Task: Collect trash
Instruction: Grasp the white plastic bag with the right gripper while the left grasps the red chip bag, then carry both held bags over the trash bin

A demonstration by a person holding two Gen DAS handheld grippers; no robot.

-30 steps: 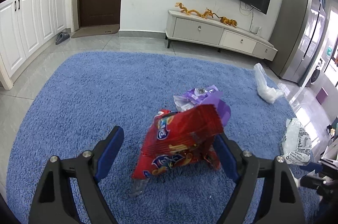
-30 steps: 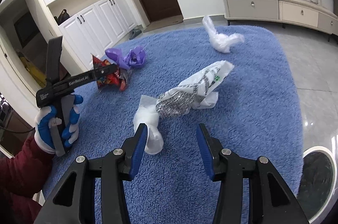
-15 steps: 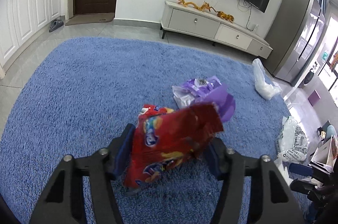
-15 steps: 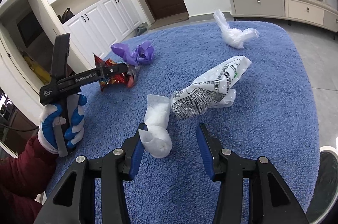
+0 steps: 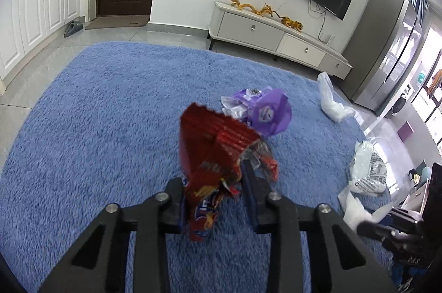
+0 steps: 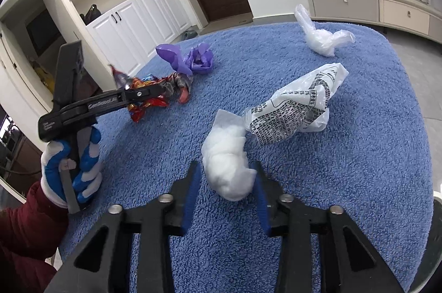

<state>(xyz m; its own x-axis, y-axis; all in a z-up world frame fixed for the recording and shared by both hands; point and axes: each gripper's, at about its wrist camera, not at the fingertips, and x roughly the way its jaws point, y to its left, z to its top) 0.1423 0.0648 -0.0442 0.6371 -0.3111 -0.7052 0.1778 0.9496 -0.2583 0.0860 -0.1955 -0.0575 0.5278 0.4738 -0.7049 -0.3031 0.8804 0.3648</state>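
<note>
A crumpled red snack bag (image 5: 212,143) stands between the fingers of my left gripper (image 5: 214,174). Its jaws are closing and the pads squeeze the bag's lower part. From the right wrist view, the left gripper (image 6: 143,94) grips the red bag (image 6: 138,112) just above the blue rug (image 6: 359,182). My right gripper (image 6: 226,171) is closing on a white tissue wad (image 6: 229,165), with both pads at its sides. A printed plastic bag (image 6: 298,110) lies against the wad's far end.
A purple wrapper (image 5: 265,110) lies just behind the red bag. A clear white plastic bag (image 6: 323,40) sits near the rug's far edge. A gloved hand (image 6: 71,171) holds the left gripper. A white TV cabinet (image 5: 276,36) and a grey fridge (image 5: 386,49) stand beyond the rug.
The left jaws went from wide apart to squeezing the red bag, which crumpled and stood upright. The right gripper moved forward around the tissue wad and narrowed onto it.
</note>
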